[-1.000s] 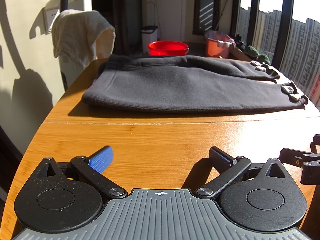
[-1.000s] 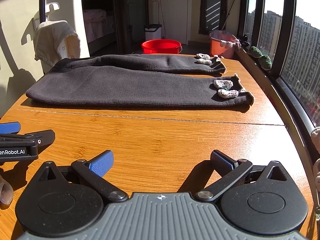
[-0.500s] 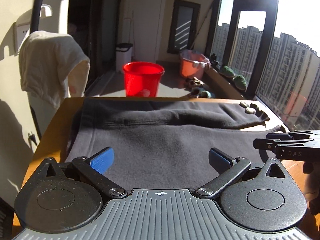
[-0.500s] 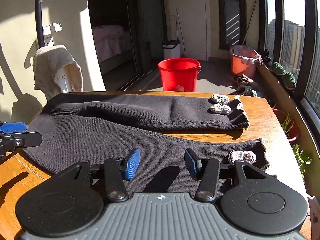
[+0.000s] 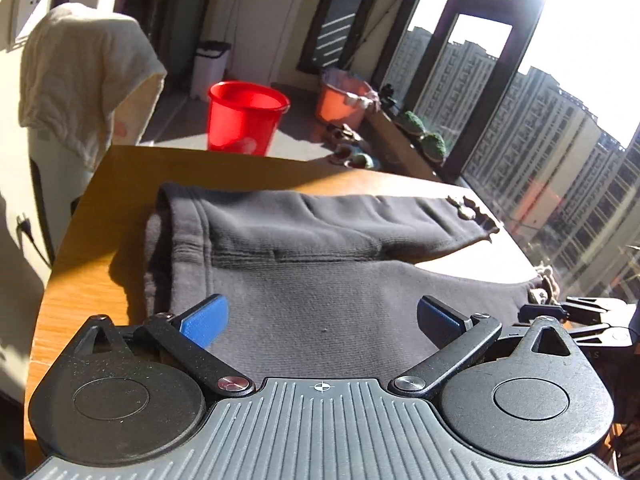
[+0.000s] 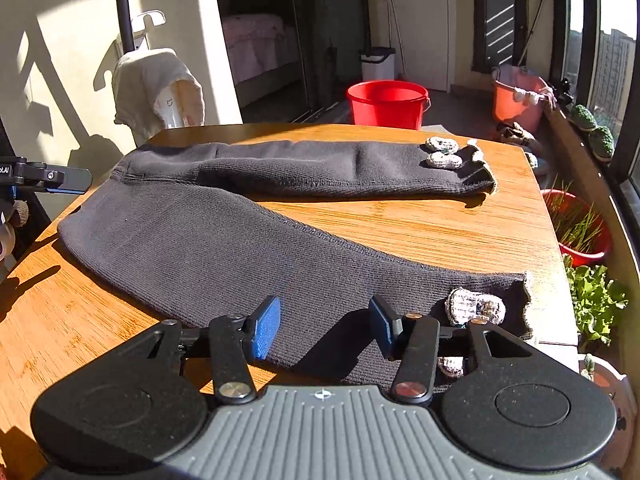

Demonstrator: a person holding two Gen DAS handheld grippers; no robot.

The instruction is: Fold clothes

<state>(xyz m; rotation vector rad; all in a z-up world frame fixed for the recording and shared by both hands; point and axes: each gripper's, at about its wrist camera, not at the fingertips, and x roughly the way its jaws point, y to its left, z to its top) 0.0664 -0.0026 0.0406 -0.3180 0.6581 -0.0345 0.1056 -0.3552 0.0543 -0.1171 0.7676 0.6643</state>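
Trousers [image 6: 224,240] lie crosswise (cuffs right).

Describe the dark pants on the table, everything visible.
The dark grey pants look like soft knit fabric and lie flat on the wooden table, unfolded. The waistband is ribbed. The two legs spread apart in a V, with bare wood between them. Each cuff carries small pale knitted decorations. The right gripper and left gripper are both open above the near leg, gripping nothing.

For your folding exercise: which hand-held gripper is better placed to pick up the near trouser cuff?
Right: it hangs open over the near leg beside the cuff; the left is over the waist end.
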